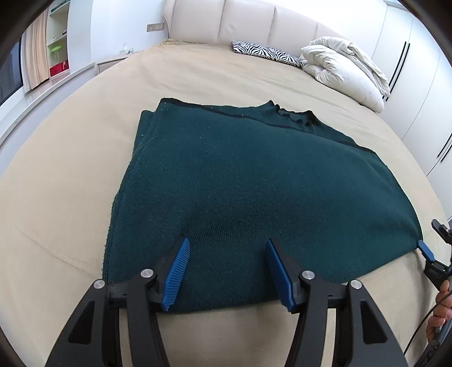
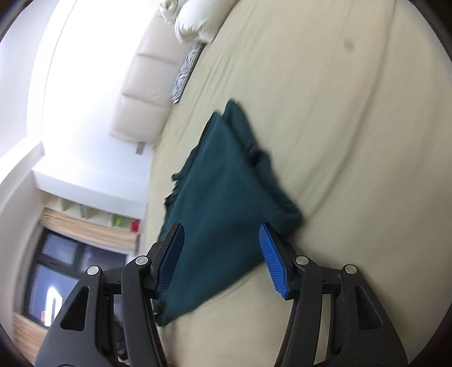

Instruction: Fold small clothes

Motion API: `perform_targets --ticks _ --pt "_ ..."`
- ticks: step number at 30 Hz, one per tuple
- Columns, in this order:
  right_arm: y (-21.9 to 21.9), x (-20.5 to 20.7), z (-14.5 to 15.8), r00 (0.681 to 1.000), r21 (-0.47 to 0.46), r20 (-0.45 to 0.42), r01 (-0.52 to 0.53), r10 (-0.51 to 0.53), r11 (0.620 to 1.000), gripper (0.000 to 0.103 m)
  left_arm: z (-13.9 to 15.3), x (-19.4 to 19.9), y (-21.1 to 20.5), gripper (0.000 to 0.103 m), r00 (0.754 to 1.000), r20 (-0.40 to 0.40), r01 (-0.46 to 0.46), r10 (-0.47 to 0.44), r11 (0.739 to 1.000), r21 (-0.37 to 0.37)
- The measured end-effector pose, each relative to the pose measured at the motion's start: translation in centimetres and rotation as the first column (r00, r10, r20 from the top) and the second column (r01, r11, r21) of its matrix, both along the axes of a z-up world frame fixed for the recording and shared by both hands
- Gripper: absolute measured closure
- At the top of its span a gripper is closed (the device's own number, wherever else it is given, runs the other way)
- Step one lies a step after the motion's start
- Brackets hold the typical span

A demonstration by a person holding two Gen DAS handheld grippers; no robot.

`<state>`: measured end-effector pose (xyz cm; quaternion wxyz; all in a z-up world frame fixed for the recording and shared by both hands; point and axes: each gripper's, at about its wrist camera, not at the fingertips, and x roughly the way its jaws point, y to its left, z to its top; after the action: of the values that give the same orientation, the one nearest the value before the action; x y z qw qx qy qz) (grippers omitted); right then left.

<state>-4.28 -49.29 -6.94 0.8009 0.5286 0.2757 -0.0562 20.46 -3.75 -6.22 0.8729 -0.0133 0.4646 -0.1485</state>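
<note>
**Left wrist view: green sweater lay folded on the bed, both claws spread**

The dark green sweater point(image 1: 234, 192) lay flat on the tan bed point(image 1: 70, 175), its sleeves tucked in, the collar toward the headboard and the hem nearest the camera. The left claw point(image 1: 227, 248) hovered over the hem with its blue pads point(image 1: 176, 276) spread apart; sweater cloth showed in the gap between them, but the pads did not press on it. At the sweater's near right corner, one blue tip of the right claw point(image 1: 426, 250) was just beside the cloth, with a hand point(image 1: 440, 310) behind it at the frame's edge.

In the blurred, tilted right wrist view, the right claw point(image 2: 223, 231) was also spread, the sweater point(image 2: 223, 192) lying beyond and between its pads, not pinched.

A zebra-print cushion point(image 1: 267, 53) and a bundled white duvet point(image 1: 343, 67) sat near the padded headboard point(image 1: 248, 19), well apart from the sweater.
</note>
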Motion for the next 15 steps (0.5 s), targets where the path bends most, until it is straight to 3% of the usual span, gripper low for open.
perform_targets --ticks 5,9,15 --pt "3.2 1.1 3.3 0.999 -0.139 0.006 -0.052 0.053 0.989 0.046 0.1 -0.1 -0.2 0.043 1.0 -0.006 0.007 -0.007 1.0 0.016" --pt "6.9 2.3 6.6 0.987 -0.265 0.02 -0.147 0.158 0.953 0.044 0.0 0.0 -0.3 0.043 1.0 -0.008 0.007 -0.007 1.0 0.019" --pt "9.9 5.5 6.5 0.973 -0.294 -0.02 -0.225 0.229 0.929 0.042 -0.3 0.1 -0.5 0.043 1.0 -0.008 0.009 -0.008 0.999 0.033"
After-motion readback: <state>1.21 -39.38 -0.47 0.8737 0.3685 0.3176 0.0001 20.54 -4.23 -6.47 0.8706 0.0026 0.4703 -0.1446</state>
